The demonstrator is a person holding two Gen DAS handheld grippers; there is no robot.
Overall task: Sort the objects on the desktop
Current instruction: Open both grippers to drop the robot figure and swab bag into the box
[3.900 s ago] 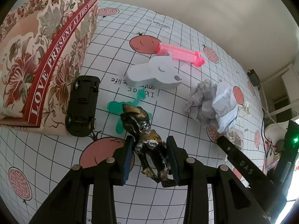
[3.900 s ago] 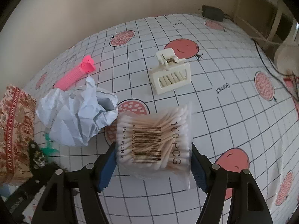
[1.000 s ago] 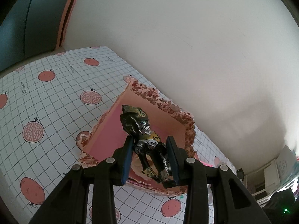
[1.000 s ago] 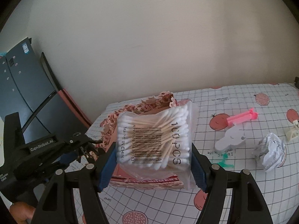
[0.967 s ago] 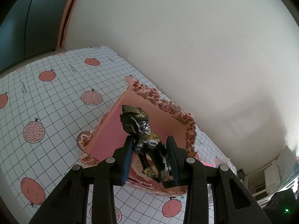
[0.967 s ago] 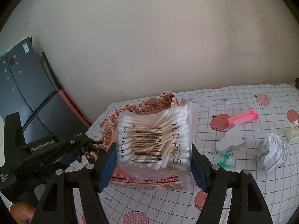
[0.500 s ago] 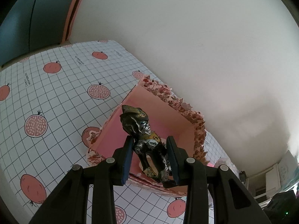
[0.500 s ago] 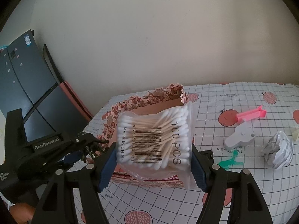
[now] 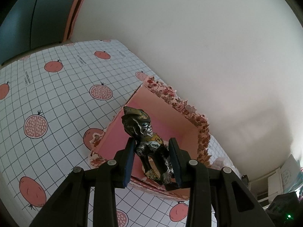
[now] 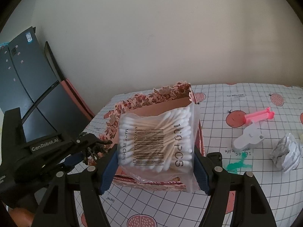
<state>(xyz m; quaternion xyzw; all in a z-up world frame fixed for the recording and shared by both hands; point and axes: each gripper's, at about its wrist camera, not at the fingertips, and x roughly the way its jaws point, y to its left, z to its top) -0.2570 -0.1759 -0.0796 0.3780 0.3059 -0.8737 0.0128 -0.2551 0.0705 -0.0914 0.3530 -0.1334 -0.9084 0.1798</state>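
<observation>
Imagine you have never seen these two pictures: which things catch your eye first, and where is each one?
In the left wrist view, a dark metallic toy figure with a gold helmet is clamped in the left gripper, in front of the open floral gift box with its pink inside. In the right wrist view, a clear bag of cotton swabs, barcode outward, sits in the right gripper before the same box. A bright pink clip lies on the pomegranate-print tablecloth at right.

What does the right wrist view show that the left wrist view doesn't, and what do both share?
Only the right wrist view shows the right gripper holding the cotton swab bag, plus the pink clip and crumpled paper. Only the left wrist view shows the figurine clearly, clamped in the left gripper. Both show the floral box.
</observation>
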